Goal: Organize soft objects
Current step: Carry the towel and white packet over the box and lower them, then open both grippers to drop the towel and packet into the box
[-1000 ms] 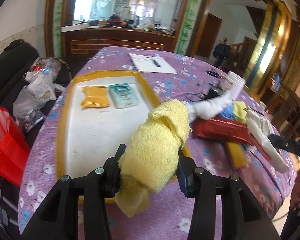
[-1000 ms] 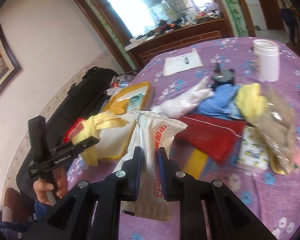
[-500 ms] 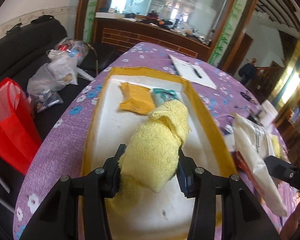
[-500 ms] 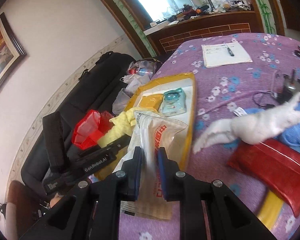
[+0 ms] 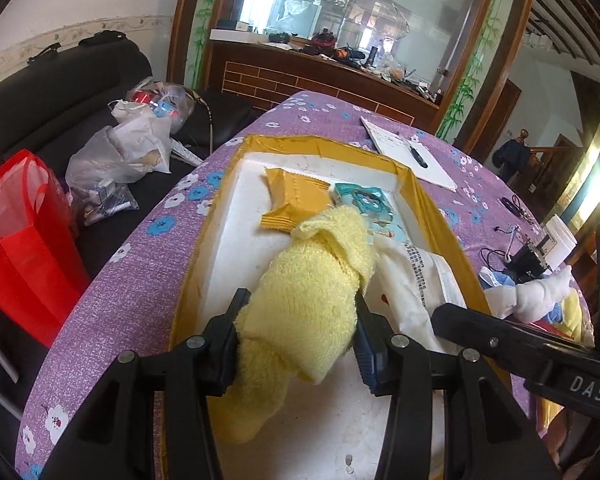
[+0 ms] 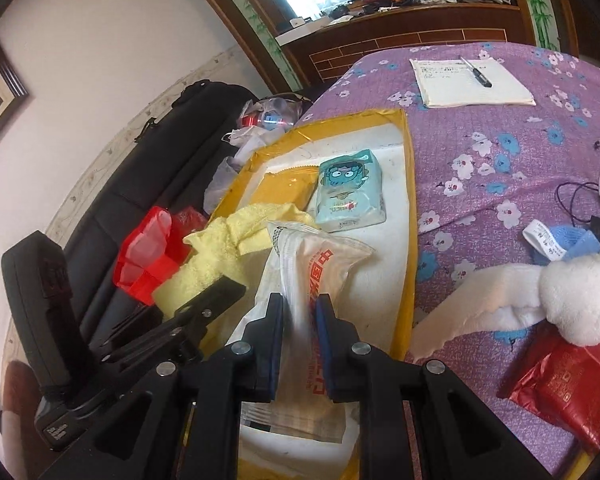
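Left claw: the left claw (image 5: 296, 336) pinches a rolled yellow towel (image 5: 312, 292), its pads pressed into the cloth on both sides.
Right claw: the right claw (image 6: 298, 344) is pressed nearly together on a thin white packet (image 6: 312, 280) with red print.
Change: a second ago both bundles hung over the purple-clothed bench (image 6: 500, 152) beside the loose pile — now both hang over the white floor of the yellow-rimmed tray (image 5: 420, 200), side by side.
Tray contents: a yellow sachet (image 5: 296, 204) and a teal tissue pack (image 6: 350, 192) lie at the tray's far end, about 12 o'clock from the towel in the left wrist view.
Left over: a white plush (image 6: 572, 296), a red pouch (image 6: 560, 384) and a blue cloth (image 6: 576, 240) lie on the bench at 3 o'clock of the tray.
Meaning: carrying looks done — release seems next; neither item rests on the tray yet.
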